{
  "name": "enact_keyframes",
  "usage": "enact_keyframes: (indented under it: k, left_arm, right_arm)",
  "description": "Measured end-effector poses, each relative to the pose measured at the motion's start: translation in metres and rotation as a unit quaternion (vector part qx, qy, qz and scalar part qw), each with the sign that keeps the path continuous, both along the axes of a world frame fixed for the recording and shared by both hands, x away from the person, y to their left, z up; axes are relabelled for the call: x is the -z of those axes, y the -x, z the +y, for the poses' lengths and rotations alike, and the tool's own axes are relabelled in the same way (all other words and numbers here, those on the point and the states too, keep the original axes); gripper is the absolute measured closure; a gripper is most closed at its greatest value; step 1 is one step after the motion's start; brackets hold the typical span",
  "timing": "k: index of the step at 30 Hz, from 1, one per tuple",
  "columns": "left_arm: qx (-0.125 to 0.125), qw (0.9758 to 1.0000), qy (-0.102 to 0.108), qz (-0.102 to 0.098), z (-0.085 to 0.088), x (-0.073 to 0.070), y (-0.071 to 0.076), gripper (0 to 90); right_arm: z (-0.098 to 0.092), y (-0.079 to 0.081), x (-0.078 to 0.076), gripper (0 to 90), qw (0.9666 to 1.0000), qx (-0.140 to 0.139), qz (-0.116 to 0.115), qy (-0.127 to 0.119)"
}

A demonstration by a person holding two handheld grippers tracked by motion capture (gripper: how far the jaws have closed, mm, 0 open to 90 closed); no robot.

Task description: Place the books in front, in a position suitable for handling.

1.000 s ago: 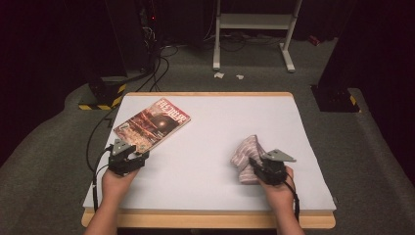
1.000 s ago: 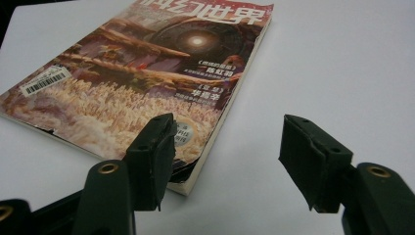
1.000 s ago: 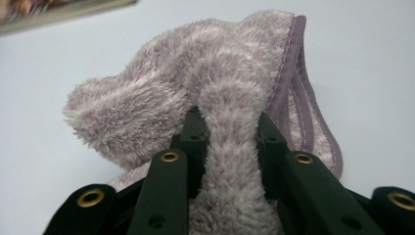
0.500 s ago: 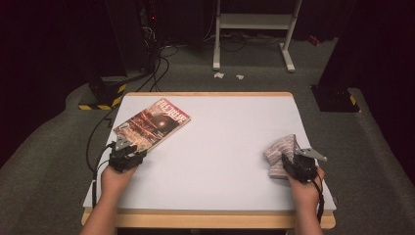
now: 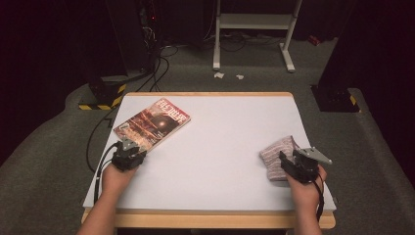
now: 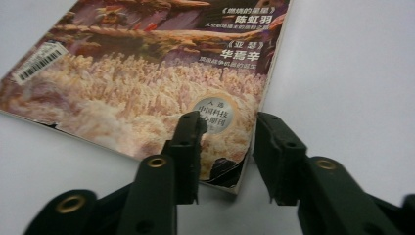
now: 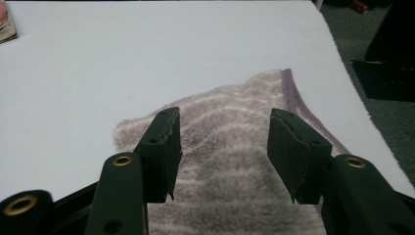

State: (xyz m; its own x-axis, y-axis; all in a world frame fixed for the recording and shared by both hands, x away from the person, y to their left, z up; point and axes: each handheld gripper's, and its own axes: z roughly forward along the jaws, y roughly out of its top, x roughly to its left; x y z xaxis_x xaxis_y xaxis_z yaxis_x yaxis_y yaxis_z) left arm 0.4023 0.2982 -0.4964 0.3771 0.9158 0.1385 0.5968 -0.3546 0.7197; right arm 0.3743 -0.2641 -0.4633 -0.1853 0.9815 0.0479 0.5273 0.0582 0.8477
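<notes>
High view: white table point(image 5: 215, 147), wooden-edged. Magazine point(image 5: 152, 122) lies flat at far left, long axis running from near-left to far-right, title end toward the far right; position unchanged from half a second ago. Left gripper point(image 5: 128, 155) sits at the magazine's near corner, much as before. Striped towel point(image 5: 278, 156), folded, lies near the right edge; it sits slightly left of and farther than its place half a second ago, and right of its place a second ago. Right gripper point(image 5: 289, 165) is at the towel's near end.

Left gripper view: left gripper point(image 6: 226, 147) has jaws parted, straddling the near corner and one edge of the magazine point(image 6: 147, 78), not clamped on it. Barcode label at upper left.

Right gripper view: right gripper point(image 7: 222, 147) has jaws spread wide above the towel point(image 7: 225, 147), released, grasping nothing. Towel's long axis runs away from the camera, hemmed edge on the right, near the table point(image 7: 147, 58) edge.
</notes>
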Motion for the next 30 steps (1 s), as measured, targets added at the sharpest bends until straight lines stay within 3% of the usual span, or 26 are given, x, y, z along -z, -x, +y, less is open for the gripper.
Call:
enact_keyframes:
  k: [3, 4, 5, 6, 11, 26, 29, 30]
  left_arm:
    - [0.013, 0.9998, -0.013, -0.006, -0.002, 0.001, 0.001, 66.8]
    - [0.021, 0.9997, -0.010, -0.008, -0.002, 0.000, 0.002, 70.1]
    - [0.026, 0.9995, -0.014, -0.010, -0.004, 0.000, 0.003, 79.8]
    - [0.026, 0.9994, -0.016, -0.012, -0.005, 0.000, 0.004, 80.7]
    - [0.031, 0.9995, -0.001, -0.008, -0.004, -0.002, 0.004, 90.0]
    - [0.031, 0.9991, 0.019, -0.023, 0.003, -0.011, 0.010, 90.0]
    - [0.020, 0.9990, 0.028, -0.028, 0.008, -0.013, 0.010, 90.0]
    - [0.001, 0.9989, 0.033, -0.034, 0.015, -0.014, 0.009, 89.9]
  right_arm:
    - [0.003, 0.000, 0.002, 46.5, 1.0000, -0.002, 0.003, 0.000]
    - [0.004, -0.001, 0.002, 46.5, 1.0000, -0.004, 0.004, 0.001]
    - [0.005, -0.001, 0.003, 46.5, 1.0000, -0.006, 0.006, 0.000]
    - [0.005, -0.001, 0.003, 46.5, 1.0000, -0.007, 0.006, -0.002]
    - [0.004, 0.000, 0.002, 46.7, 0.9999, -0.007, 0.005, -0.009]
    - [0.006, 0.000, 0.004, 46.4, 0.9998, -0.013, 0.007, -0.013]
    - [0.007, 0.000, 0.004, 46.3, 0.9998, -0.012, 0.008, -0.014]
    - [0.008, 0.000, 0.004, 46.3, 0.9998, -0.013, 0.008, -0.013]
